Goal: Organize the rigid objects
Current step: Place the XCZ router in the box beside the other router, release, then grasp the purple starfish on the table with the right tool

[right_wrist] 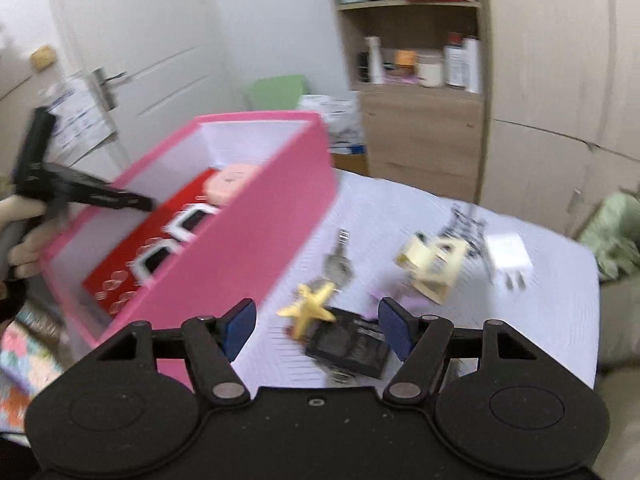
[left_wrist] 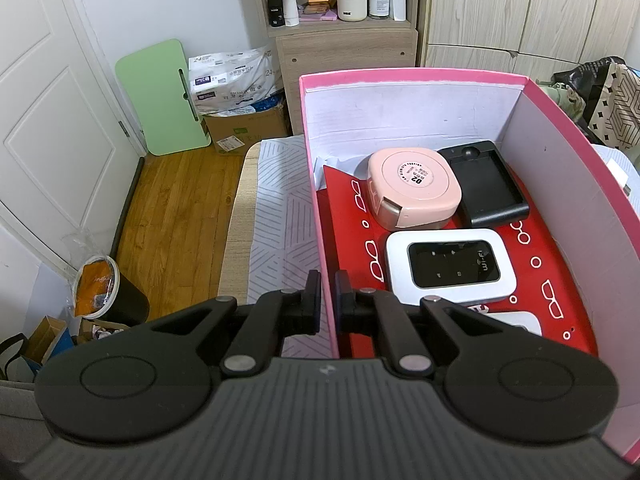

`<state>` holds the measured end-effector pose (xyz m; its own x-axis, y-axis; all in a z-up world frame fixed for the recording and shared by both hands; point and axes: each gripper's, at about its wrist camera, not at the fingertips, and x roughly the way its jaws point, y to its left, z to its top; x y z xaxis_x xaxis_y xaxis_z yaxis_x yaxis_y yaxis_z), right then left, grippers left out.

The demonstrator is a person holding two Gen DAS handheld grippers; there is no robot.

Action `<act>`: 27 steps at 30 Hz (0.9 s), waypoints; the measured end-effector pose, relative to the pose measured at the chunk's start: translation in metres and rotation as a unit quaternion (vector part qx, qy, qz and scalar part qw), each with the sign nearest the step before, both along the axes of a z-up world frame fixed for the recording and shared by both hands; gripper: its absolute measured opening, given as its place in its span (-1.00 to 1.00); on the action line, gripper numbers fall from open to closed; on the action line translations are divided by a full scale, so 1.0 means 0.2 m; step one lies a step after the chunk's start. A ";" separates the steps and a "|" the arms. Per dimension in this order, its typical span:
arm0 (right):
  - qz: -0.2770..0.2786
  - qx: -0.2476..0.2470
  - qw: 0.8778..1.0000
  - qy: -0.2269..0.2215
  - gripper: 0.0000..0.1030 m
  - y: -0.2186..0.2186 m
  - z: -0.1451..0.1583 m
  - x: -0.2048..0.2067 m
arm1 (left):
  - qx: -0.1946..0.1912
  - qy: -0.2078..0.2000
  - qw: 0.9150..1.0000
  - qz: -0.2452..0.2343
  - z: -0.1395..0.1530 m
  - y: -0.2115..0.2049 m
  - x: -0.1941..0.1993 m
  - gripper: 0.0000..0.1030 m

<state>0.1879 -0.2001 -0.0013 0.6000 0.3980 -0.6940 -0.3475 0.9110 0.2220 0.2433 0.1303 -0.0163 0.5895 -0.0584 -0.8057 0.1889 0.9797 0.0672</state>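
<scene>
Left wrist view: my left gripper (left_wrist: 328, 300) clamps pink box (left_wrist: 420, 76) wall. Inside: pink case (left_wrist: 416, 188), black tray (left_wrist: 490, 184), wifi unit (left_wrist: 448, 266). My right gripper (right_wrist: 316, 326) spread wide, empty. Table (right_wrist: 560, 320) items pending: star (right_wrist: 310, 306), black box (right_wrist: 348, 346), keys (right_wrist: 340, 264).

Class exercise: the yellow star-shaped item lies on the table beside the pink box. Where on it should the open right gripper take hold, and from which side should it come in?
Probably from above, slightly tilted, closing across the narrow waist between two arms of the yellow star. It lies flat on the table and partly overlaps the black flat case, so a sideways approach would push both. The right gripper is open; blur hides finer detail.
</scene>
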 end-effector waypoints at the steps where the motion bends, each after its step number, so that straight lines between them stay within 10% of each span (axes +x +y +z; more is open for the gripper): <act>1: -0.011 -0.003 1.000 -0.001 0.41 -0.01 -0.03 0.00 | -0.001 0.000 1.000 0.000 0.00 0.00 0.00 -0.88; 14: -0.128 0.063 0.989 0.041 0.23 -0.15 -0.31 0.26 | -0.002 0.000 1.000 0.001 0.00 0.00 0.00 -0.88; 27: -0.116 0.081 0.990 -0.025 -0.83 -0.13 -0.27 0.20 | -0.002 0.000 1.000 0.001 -0.01 0.00 0.00 -0.88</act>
